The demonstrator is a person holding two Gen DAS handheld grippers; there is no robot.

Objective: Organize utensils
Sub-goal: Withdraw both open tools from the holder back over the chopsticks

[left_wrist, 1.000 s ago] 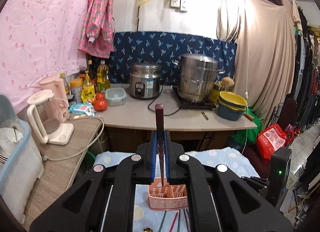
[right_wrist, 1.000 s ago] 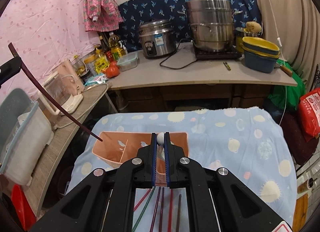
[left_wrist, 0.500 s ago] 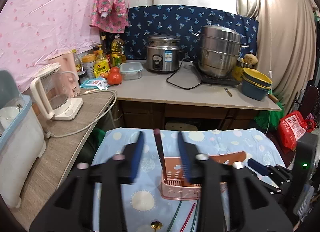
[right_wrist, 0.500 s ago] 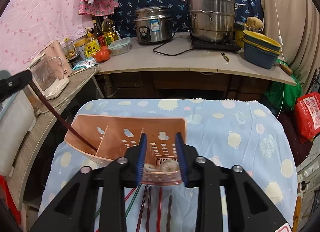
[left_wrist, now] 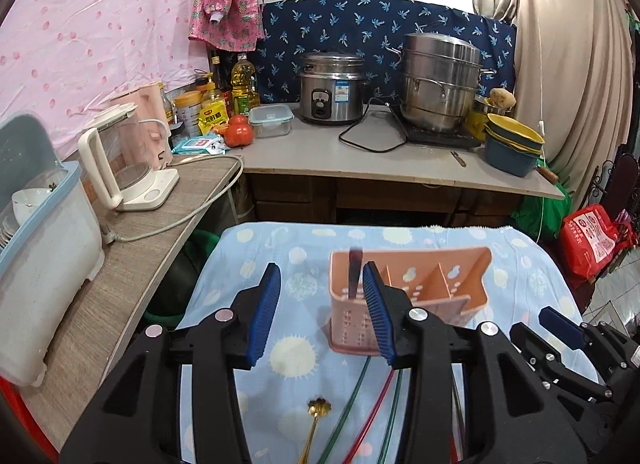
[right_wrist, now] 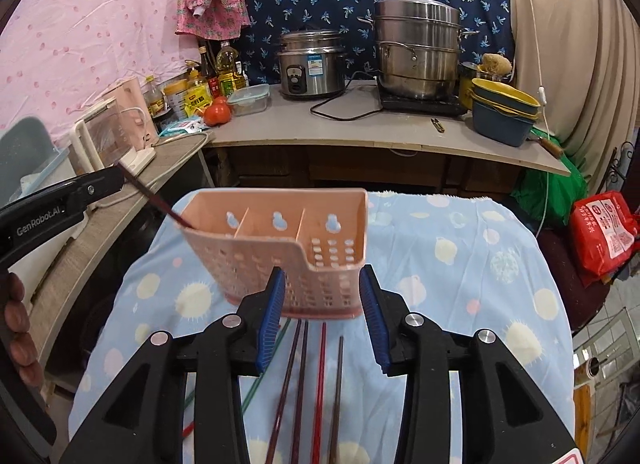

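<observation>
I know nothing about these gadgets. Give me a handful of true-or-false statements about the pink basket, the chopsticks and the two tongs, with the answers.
1. Both tongs are open. True: the left tongs and right tongs each stand apart, gripping nothing.
2. A dark chopstick stands in the pink basket. True; it leans in the left end compartment.
3. The basket has two compartments. False: two dividers make three.
4. All chopsticks are stored. False: loose chopsticks lie on the spotted cloth in front of the basket.
5. A gold spoon lies on the cloth. True.
</observation>
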